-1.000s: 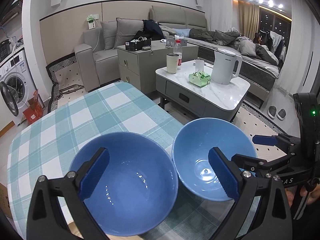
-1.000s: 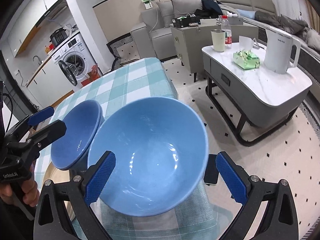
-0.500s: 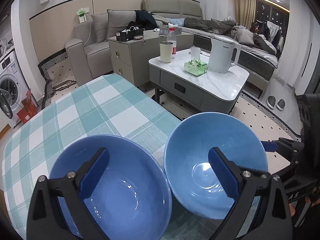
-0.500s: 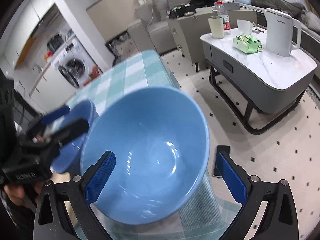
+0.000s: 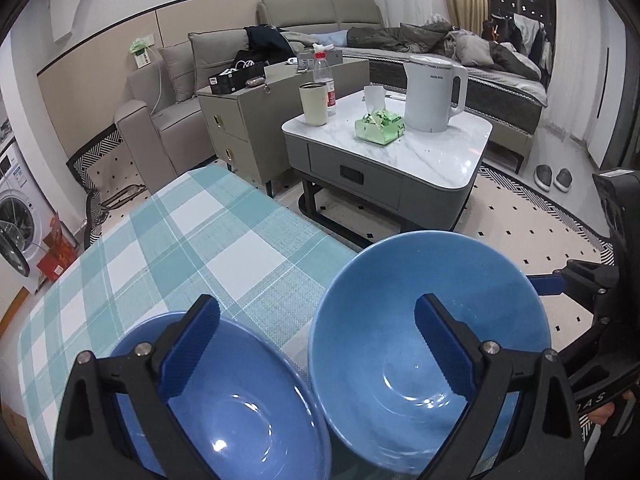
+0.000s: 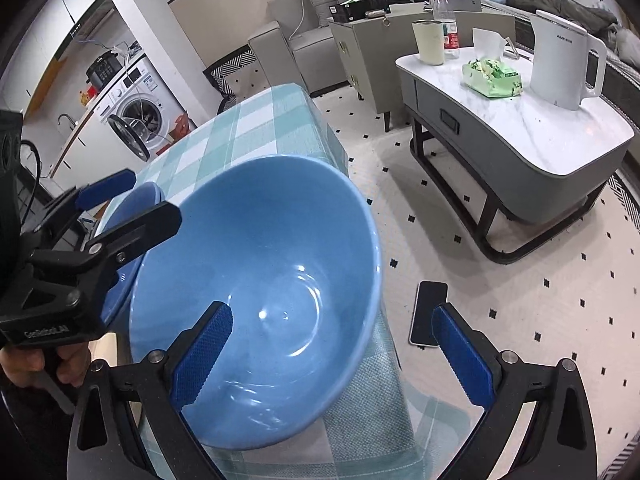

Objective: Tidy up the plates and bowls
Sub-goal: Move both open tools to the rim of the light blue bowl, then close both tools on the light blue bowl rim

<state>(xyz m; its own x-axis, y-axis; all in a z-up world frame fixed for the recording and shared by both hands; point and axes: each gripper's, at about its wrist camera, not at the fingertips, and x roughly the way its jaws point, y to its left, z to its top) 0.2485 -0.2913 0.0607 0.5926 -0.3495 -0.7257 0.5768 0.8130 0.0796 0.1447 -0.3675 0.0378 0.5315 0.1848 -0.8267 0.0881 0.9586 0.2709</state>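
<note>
- Your left gripper (image 5: 316, 344) sits low over the near end of the checked tablecloth (image 5: 192, 240), pointing forward and slightly down, with its blue pads spread wide and gripping nothing.
- Its left pad (image 5: 188, 348) hangs over the darker blue bowl (image 5: 224, 408), which rests on the cloth; its right pad (image 5: 444, 348) shows in front of the inside of the lighter blue bowl (image 5: 424, 320).
- From the right wrist view, your left hand (image 6: 48, 364) wraps the handle at the lower left, and the left gripper's fingers reach across the rim of the darker bowl (image 6: 132, 216).
- Your right gripper (image 6: 332, 356) is also spread wide. Its left pad (image 6: 202, 356) shows inside the lighter bowl (image 6: 264, 280) and its right pad (image 6: 464, 360) outside it, so the near wall lies between the fingers; no pad visibly presses on it.
- The lighter bowl is tilted, its opening turned toward the right camera, at the table's right edge just beside the darker bowl. Whether it is lifted clear of the cloth, you cannot tell from these views.
- A phone (image 6: 428, 312) lies on the floor beyond the right pad, and a white kettle (image 5: 434, 92) stands on the coffee table (image 5: 440, 152) well away.
</note>
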